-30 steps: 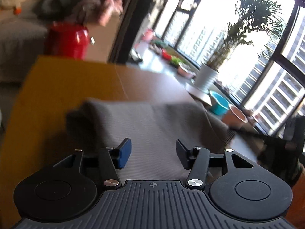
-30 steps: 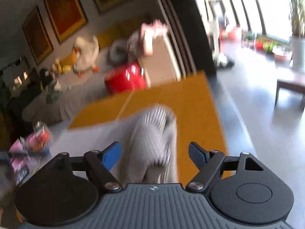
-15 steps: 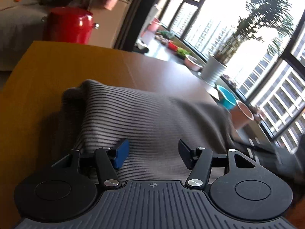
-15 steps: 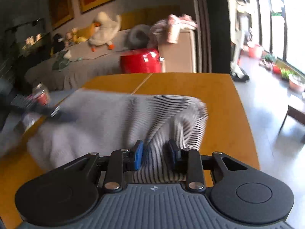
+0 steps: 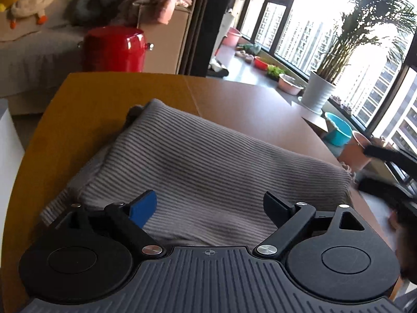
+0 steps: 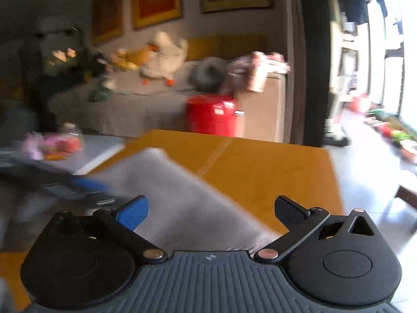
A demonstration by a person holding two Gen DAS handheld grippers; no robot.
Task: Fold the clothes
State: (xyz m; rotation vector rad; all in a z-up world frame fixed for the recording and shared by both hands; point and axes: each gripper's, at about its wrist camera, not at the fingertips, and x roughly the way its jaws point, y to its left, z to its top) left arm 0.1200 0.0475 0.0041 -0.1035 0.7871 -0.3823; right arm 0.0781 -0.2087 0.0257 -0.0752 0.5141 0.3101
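A grey ribbed garment [image 5: 208, 161] lies folded on the wooden table [image 5: 78, 120]. My left gripper [image 5: 208, 203] hovers over its near edge. Its jaws are opening wide, with cloth under the gap but not pressed by the pads. The right wrist view is blurred by motion. In it my right gripper [image 6: 211, 206] is also opening wide over the garment [image 6: 177, 198], near its right edge, and grips nothing. The right gripper [image 5: 385, 156] shows as a dark blur at the garment's right end. The left gripper [image 6: 65, 185] is a dark and blue smear at the left.
A red drum-shaped container [image 5: 114, 49] stands beyond the table's far edge, with a sofa [image 5: 31, 52] and a cardboard box [image 5: 166, 41] behind it. Right of the table are a potted palm [image 5: 320, 91], a teal basin [image 5: 338, 130] and large windows.
Both grippers have spread their jaws. The right one had pinched a fold of the garment and has let it go. The garment now lies flatter on the table.
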